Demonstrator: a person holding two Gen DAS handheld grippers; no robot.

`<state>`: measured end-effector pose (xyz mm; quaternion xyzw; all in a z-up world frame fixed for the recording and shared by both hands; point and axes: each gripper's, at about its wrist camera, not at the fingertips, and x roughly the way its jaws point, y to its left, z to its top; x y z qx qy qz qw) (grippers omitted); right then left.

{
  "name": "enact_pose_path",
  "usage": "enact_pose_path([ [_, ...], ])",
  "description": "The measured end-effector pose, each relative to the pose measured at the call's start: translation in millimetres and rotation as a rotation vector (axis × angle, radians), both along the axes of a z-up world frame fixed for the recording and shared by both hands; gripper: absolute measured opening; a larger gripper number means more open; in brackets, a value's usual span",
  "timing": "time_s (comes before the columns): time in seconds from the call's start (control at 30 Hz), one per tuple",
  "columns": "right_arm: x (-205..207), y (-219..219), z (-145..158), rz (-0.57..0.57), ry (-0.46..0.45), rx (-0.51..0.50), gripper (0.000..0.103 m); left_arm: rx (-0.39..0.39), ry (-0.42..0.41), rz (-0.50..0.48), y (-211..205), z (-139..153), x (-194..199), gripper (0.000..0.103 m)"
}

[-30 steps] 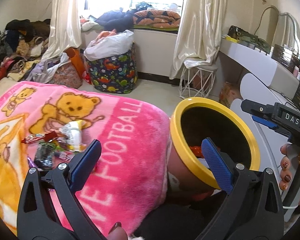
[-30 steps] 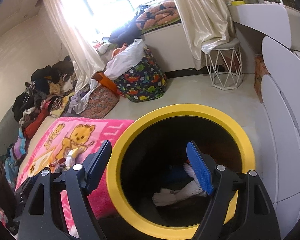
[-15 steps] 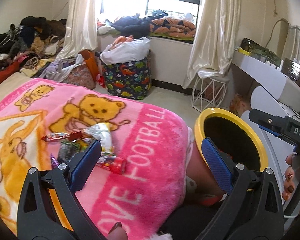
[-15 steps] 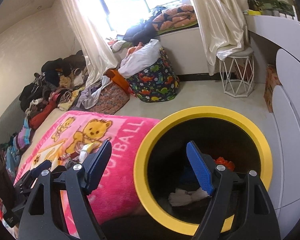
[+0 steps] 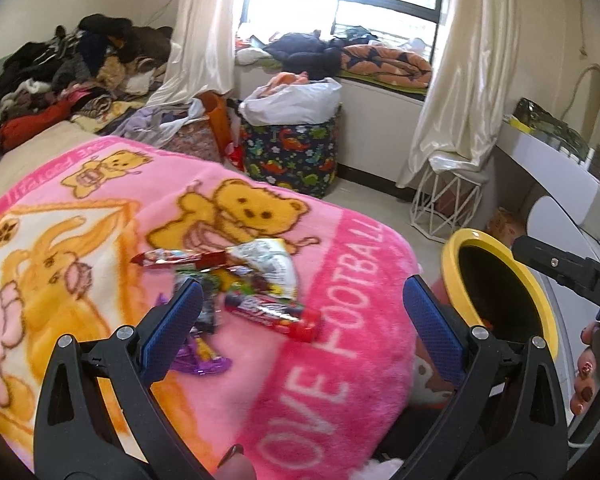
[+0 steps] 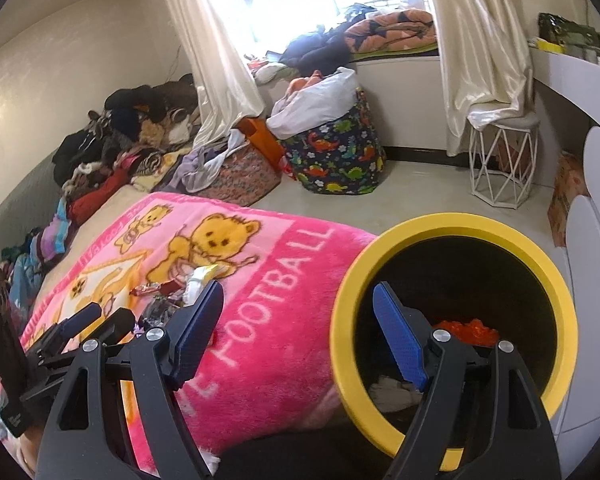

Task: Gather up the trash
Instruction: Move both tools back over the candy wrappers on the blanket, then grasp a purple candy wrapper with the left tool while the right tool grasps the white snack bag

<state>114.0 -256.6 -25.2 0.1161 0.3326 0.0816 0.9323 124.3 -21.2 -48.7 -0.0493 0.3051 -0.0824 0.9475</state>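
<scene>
Wrappers [image 5: 260, 284] on blanket [image 5: 340, 360]; L gripper [image 5: 300, 328] angled down over them, both grippers' fingers spread, empty.

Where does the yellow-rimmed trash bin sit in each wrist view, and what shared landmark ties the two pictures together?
Left wrist: the yellow-rimmed trash bin sits at the right edge, beyond the pink bear blanket.
Right wrist: the bin fills the lower right, beside the blanket.
Shared landmark: the dinosaur-print basket under the window.
</scene>
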Motion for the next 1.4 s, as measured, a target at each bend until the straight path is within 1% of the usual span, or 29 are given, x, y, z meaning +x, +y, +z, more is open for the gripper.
enact_pose_path([
  [0.5, 44.6, 59.1, -14.1, 0.125, 0.035, -0.053, 0.075, -0.013, 0.068, 0.131, 57.2, -30.8, 6.3, 0.092],
  [0.67, 63.1, 81.1, -24.1, 0.171, 0.057, -0.057, 0.075, -0.027, 0.098, 0.151, 69.3, -41.9, 8.1, 0.092],
  [0.77, 75.3, 94.6, -31.2, 0.195, 0.075, -0.058, 0.075, -0.052, 0.126, 0.166, 78.4, -51.0, 10.4, 0.091],
  [0.87, 88.9, 106.5, -39.1, 0.211, 0.099, -0.048, 0.075, -0.078, 0.154, 0.177, 85.4, -58.8, 12.5, 0.086],
  [1.0, 107.1, 119.1, -52.1, 0.223, 0.138, -0.030, 0.074, -0.111, 0.185, 0.179, 91.1, -67.8, 14.1, 0.076],
  [1.13, 122.5, 131.5, -66.4, 0.243, 0.184, -0.024, 0.063, -0.131, 0.208, 0.169, 91.4, -75.9, 15.6, 0.065],
  [1.27, 136.8, 143.5, -81.5, 0.254, 0.231, -0.015, 0.058, -0.132, 0.216, 0.155, 88.9, -79.0, 16.6, 0.057],
  [1.4, 146.0, 149.3, -97.3, 0.267, 0.282, 0.015, 0.050, -0.136, 0.225, 0.142, 86.6, -81.9, 17.8, 0.048],
])
